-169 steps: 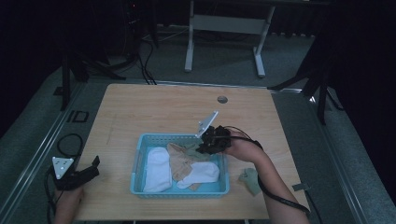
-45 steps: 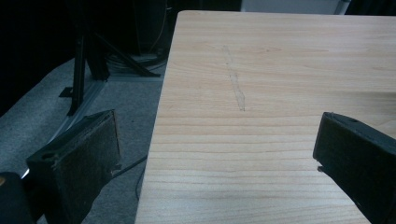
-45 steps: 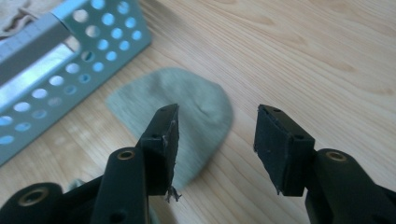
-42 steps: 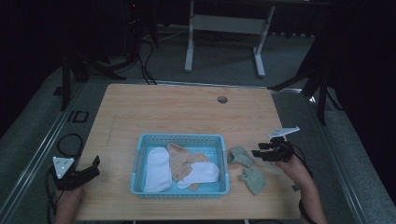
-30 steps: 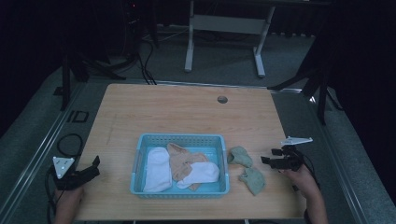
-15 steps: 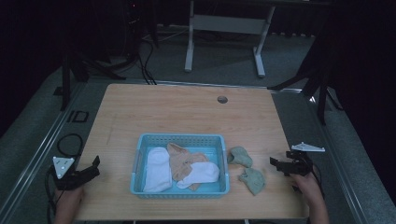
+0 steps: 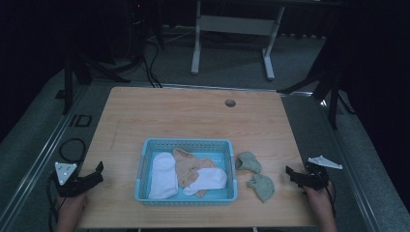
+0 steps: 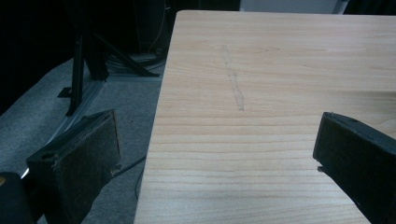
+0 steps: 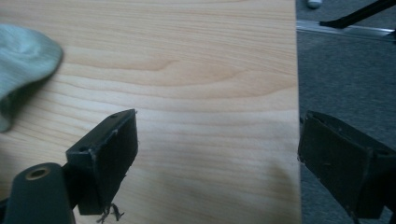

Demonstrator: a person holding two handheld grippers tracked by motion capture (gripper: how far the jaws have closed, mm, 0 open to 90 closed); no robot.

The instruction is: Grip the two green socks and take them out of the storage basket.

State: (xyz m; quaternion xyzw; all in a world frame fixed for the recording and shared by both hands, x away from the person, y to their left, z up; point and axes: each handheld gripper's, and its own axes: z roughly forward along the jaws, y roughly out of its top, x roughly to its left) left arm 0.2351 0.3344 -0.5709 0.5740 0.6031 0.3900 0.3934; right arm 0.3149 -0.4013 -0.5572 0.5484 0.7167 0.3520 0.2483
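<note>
My right tongs (image 7: 293, 173) rest at the worktop's (image 7: 193, 116) right edge, jaws wide apart and empty; my left tongs (image 7: 96, 172) sit spread and idle at the left edge. Two green socks (image 7: 255, 174) lie just left of my right tongs, beside the blue basket (image 7: 143, 166). For the next pair I'd reach into the basket, pinching the white sock (image 7: 209, 179) at its cuff without snagging the tan one (image 7: 187, 162).

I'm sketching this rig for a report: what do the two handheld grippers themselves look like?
Both are black. The left gripper and right gripper each carry a pale grey three-cornered plate on top and trail a dark cable. Up close, each has two flat, blocky black jaws with worn edges; a frayed thread hangs from one right jaw.
</note>
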